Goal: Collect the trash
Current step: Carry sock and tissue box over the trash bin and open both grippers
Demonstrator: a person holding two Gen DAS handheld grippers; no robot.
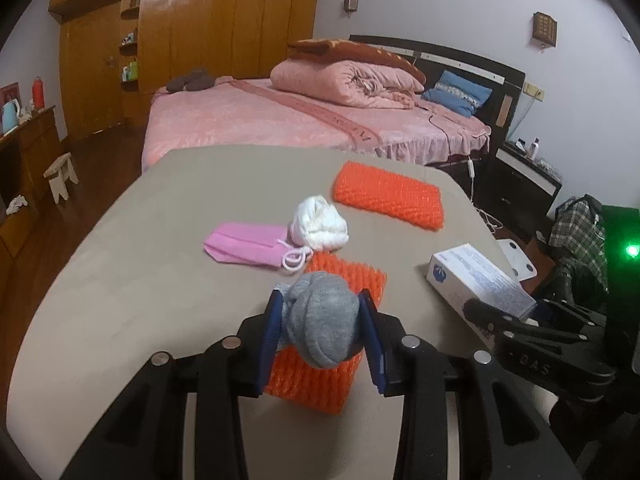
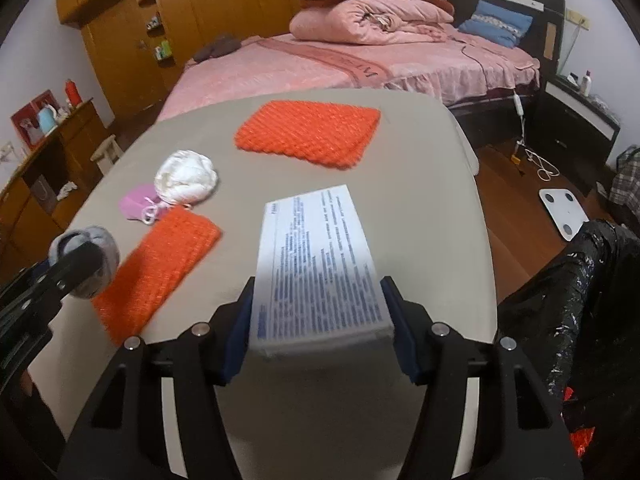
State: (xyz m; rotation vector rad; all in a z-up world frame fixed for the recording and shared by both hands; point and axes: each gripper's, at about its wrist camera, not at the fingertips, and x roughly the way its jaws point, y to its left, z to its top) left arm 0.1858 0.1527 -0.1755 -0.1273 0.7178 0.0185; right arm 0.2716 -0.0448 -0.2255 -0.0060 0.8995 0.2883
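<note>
Bedroom behind, with a pink bed and wooden wardrobes; in front a beige worktop [image 1: 140, 248] carries the litter.

Left wrist view: the left gripper [image 1: 322, 334] has its blue fingers [image 1: 269, 332] partly closed on a grey ball [image 1: 322, 320] of balled cloth, pads pressing both sides, held just above a near orange pad [image 1: 320, 376] of netted foam. Beyond lie a pink mask [image 1: 244, 245], a white wad [image 1: 320, 224] touching it, and a far orange pad [image 1: 390, 196]. To the right, a white box [image 1: 480, 278] sits at the worktop's edge with the right gripper [image 1: 508, 316] on it.

Right wrist view: the right gripper [image 2: 320, 328] stands about half open, its fingers [image 2: 240, 324] set against the box's [image 2: 320, 264] two long sides at its near end. The box's long axis runs straight away from the fingers, so the grip is across its width. A black bin bag [image 2: 580, 300] stands off the worktop to the right, close to this hand and well apart from the left one. Judged from this, the box goes in first with a swing rightward; the grey ball has to cross the worktop.
</note>
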